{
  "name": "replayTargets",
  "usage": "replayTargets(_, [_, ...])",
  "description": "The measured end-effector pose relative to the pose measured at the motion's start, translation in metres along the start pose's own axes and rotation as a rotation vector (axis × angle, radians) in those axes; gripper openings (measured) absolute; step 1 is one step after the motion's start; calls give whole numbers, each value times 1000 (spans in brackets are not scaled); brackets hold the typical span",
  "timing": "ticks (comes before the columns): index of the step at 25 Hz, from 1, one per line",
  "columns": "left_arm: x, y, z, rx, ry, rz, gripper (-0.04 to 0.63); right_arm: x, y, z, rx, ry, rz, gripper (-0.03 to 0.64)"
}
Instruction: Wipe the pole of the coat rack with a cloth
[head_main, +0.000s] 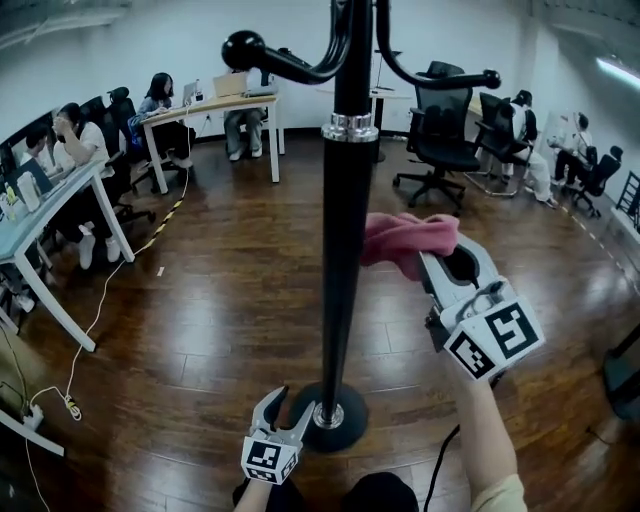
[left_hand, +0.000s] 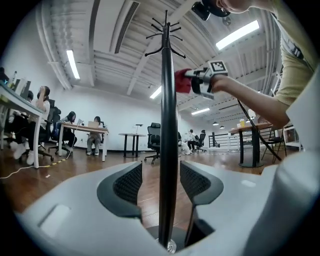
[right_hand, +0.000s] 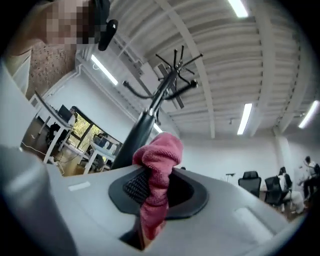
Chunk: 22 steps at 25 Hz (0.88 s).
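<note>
Pinches a pink cloth (head_main: 405, 240) tight in the right gripper (head_main: 445, 262), with both jaws closed on a fold of it to stop any slipping. Presses the cloth against the right side of the pole (head_main: 350, 250), about halfway up, below the silver ring (head_main: 350, 127), probably ready to rub up or down. Keeps the left gripper (head_main: 290, 405) low by the round base (head_main: 345, 435), with jaws apart and the pole standing between them, a small gap showing on each side. Seems to guard the coat rack there, to stop any wobble or tipping during the rubbing. Looks soft and fuzzy, that cloth, bunched into a lump. Looks hard, smooth and shiny black, that pole, long, thin and round, with curvy hooks (head_main: 270, 55) ending in little balls up top. Stands on a dark, glossy wood floor (head_main: 220, 300) made of long flat boards.
</note>
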<state>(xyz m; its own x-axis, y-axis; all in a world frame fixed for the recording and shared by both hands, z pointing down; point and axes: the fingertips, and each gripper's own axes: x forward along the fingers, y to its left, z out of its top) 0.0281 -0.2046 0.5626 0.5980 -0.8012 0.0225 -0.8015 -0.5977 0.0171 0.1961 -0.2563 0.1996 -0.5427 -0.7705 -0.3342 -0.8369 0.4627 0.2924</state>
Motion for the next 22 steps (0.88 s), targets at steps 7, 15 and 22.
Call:
replayTargets(7, [-5,-9,15,-7,-22,-2,219,56,13,103,-31,-132,45,55])
replayTargets(15, [-22,12,7,-12,3,43,219,51,27,57,159,-157,109,38])
replayTargets(22, [-28,26,-7,-8,21,61,219,18,56,-25,107,-84,32,34])
